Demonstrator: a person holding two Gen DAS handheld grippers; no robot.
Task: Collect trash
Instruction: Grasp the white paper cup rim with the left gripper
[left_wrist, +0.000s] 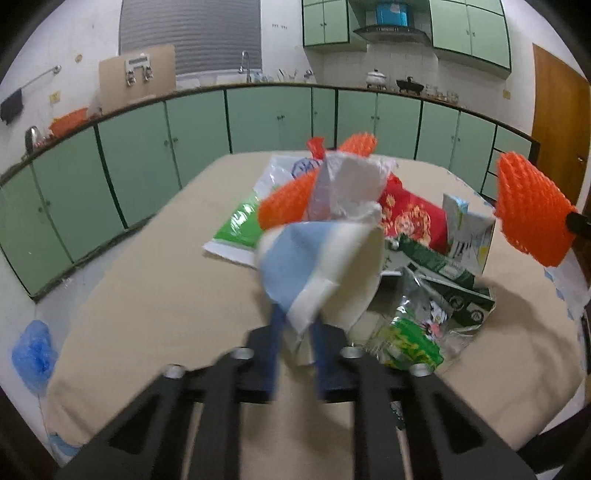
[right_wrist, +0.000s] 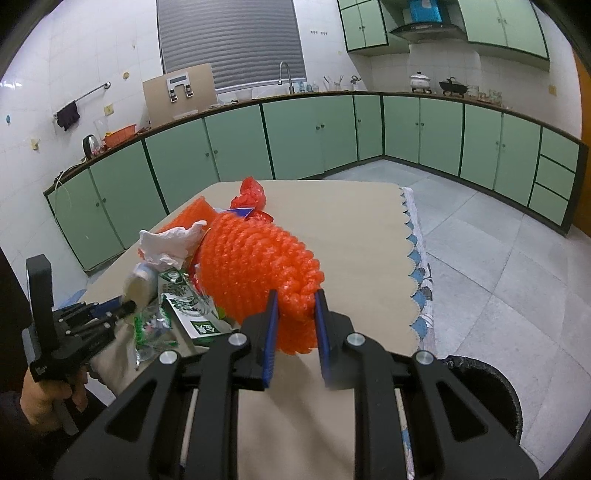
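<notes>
From the left wrist view, the beige table (left_wrist: 155, 295) lies bare from seven to ten o'clock, open passage there. From twelve to four, a litter pile (left_wrist: 424, 258) of wrappers and cartons blocks the way. In the right wrist view the tabletop is free from twelve to three; at four o'clock a black bin (right_wrist: 491, 391) stands beside the table's edge.

You have almost nothing legible here. The green-and-white carton (right_wrist: 192, 317) by the pile of rubbish carries white Chinese characters on its dark green band, but you cannot make them out. The red packet (left_wrist: 410, 218) shows only gold ornamental patterns, no readable words. The white bag (left_wrist: 295, 166) behind the pile bears a blue printed mark, too blurred to read.
</notes>
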